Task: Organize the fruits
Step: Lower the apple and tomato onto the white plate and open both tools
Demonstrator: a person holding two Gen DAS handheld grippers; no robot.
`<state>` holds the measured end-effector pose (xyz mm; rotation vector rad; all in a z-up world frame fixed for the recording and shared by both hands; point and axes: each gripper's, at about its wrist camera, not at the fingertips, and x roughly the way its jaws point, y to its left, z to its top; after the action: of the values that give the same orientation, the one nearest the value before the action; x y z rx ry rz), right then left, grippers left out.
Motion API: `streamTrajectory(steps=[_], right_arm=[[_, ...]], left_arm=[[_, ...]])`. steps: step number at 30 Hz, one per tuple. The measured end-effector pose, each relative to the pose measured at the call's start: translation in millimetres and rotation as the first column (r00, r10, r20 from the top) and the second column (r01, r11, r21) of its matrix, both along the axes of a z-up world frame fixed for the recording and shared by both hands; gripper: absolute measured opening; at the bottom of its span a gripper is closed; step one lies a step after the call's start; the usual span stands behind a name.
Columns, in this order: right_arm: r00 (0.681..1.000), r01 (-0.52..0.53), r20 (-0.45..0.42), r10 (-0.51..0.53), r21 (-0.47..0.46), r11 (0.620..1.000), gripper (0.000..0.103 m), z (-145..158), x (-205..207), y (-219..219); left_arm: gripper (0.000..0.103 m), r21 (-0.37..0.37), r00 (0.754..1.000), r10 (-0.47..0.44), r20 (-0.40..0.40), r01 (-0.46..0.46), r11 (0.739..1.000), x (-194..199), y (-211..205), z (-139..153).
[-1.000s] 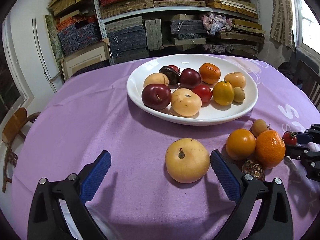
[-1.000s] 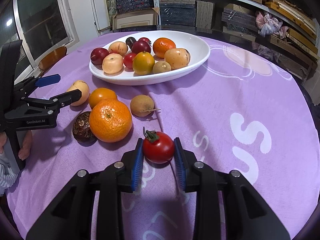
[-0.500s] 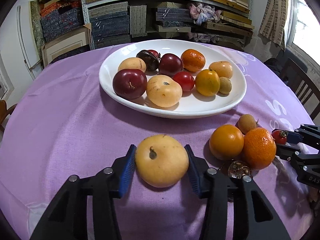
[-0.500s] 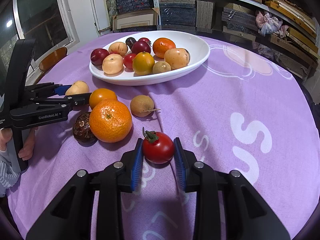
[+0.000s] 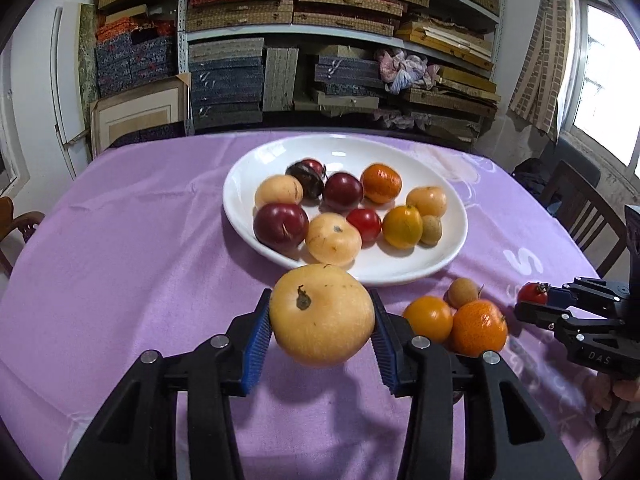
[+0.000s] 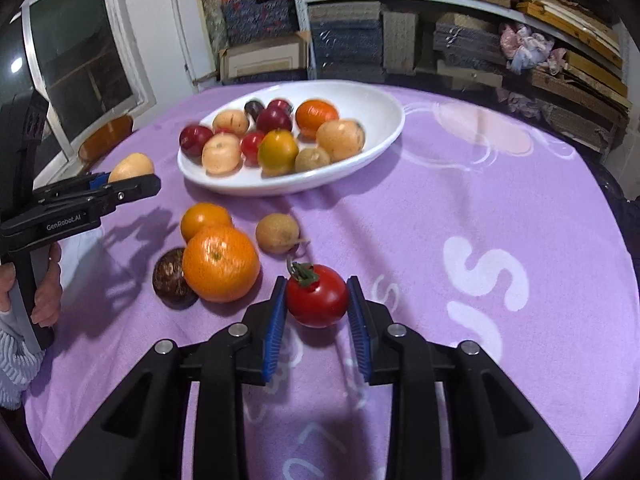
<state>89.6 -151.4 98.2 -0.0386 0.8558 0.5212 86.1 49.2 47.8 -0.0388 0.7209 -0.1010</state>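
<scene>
My left gripper is shut on a large yellow pear-like fruit and holds it above the purple cloth, just short of the white plate that holds several fruits. My right gripper is shut on a red tomato, lifted off the cloth. The tomato also shows in the left wrist view, and the yellow fruit in the right wrist view. On the cloth lie a large orange, a smaller orange, a brown longan and a dark round fruit.
The round table has a purple cloth. Shelves stacked with boxes stand behind it. A wooden chair stands at the right edge, another at the left. The plate also shows in the right wrist view.
My left gripper closed on the yellow fruit and lifted it off the cloth toward the plate. My right gripper, shut on the tomato, has lifted it.
</scene>
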Motion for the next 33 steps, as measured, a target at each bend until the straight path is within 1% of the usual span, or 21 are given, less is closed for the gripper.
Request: streamTrajectory(steps=[3, 5, 7, 9, 12, 14, 16, 18, 19, 20, 22, 24, 25, 27, 28, 29, 30, 31, 33], right_arm=[[0.995, 0.047, 0.081, -0.051, 0.051, 0.998, 0.029, 30, 4, -10], [0.993, 0.054, 0.108, -0.057, 0.033, 0.998, 0.029, 46, 18, -3], [0.993, 0.043, 0.110, -0.045, 0.015, 0.999, 0.029, 57, 37, 11], [0.994, 0.030, 0.110, -0.029, -0.007, 1.000, 0.029, 64, 60, 30], [0.995, 0.038, 0.098, -0.035, -0.021, 0.999, 0.029, 65, 99, 54], [0.996, 0.061, 0.065, -0.059, -0.025, 0.998, 0.029, 57, 128, 65], [0.997, 0.071, 0.022, -0.070, -0.040, 0.997, 0.029, 46, 151, 73], [0.996, 0.082, -0.022, -0.083, -0.039, 0.996, 0.030, 33, 168, 77], [0.995, 0.084, -0.042, -0.086, -0.027, 0.996, 0.032, 27, 173, 76], [0.994, 0.092, -0.052, -0.092, -0.009, 0.996, 0.040, 24, 177, 75], [0.994, 0.092, -0.061, -0.090, 0.029, 0.995, 0.046, 22, 177, 71], [0.996, 0.082, -0.041, -0.080, 0.044, 0.996, 0.046, 28, 168, 68], [0.997, 0.076, -0.023, -0.075, 0.051, 0.996, 0.049, 35, 161, 65], [0.997, 0.070, 0.022, -0.071, 0.075, 0.995, 0.062, 52, 143, 54], [0.996, 0.071, 0.050, -0.075, 0.084, 0.994, 0.074, 60, 130, 47], [0.992, 0.075, 0.092, -0.084, 0.094, 0.993, 0.082, 71, 113, 37], [0.987, 0.078, 0.132, -0.091, 0.101, 0.992, 0.086, 78, 96, 30], [0.980, 0.085, 0.169, -0.103, 0.107, 0.991, 0.094, 82, 77, 22], [0.968, 0.103, 0.216, -0.127, 0.118, 0.988, 0.098, 85, 44, 6]], left_arm=[[0.046, 0.045, 0.999, 0.006, 0.032, -0.007, 0.999, 16, -2, 25], [0.046, 0.066, 0.999, 0.009, 0.031, -0.011, 0.998, 36, -5, 37], [0.046, 0.052, 1.000, 0.017, 0.013, -0.018, 0.998, 59, -6, 43], [0.046, 0.027, 0.999, 0.028, -0.021, -0.027, 0.999, 83, -6, 43], [0.046, -0.004, 0.996, 0.049, -0.078, -0.049, 0.999, 110, -6, 31], [0.046, -0.012, 0.994, 0.044, -0.101, -0.045, 0.999, 116, -7, 21], [0.048, -0.003, 0.993, 0.041, -0.108, -0.042, 0.999, 118, -10, 12], [0.054, 0.008, 0.994, 0.040, -0.103, -0.040, 0.999, 119, -11, 9], [0.067, 0.013, 0.994, 0.046, -0.096, -0.045, 0.999, 119, -11, 8], [0.081, 0.010, 0.995, 0.052, -0.085, -0.052, 0.999, 119, -11, 9], [0.090, 0.009, 0.995, 0.077, -0.069, -0.076, 0.997, 121, -9, 11], [0.090, -0.018, 0.994, 0.080, -0.069, -0.082, 0.996, 120, -6, 16], [0.090, -0.034, 0.994, 0.083, -0.069, -0.086, 0.996, 118, -4, 18], [0.090, -0.065, 0.994, 0.089, -0.063, -0.093, 0.994, 106, 3, 26], [0.092, -0.074, 0.995, 0.085, -0.059, -0.090, 0.993, 97, 6, 29], [0.095, -0.080, 0.995, 0.081, -0.054, -0.085, 0.993, 86, 8, 32], [0.096, -0.080, 0.996, 0.076, -0.044, -0.080, 0.994, 72, 9, 34], [0.097, -0.075, 0.997, 0.071, -0.036, -0.074, 0.994, 59, 9, 35], [0.099, -0.054, 0.998, 0.060, -0.033, -0.061, 0.997, 33, 5, 31]])
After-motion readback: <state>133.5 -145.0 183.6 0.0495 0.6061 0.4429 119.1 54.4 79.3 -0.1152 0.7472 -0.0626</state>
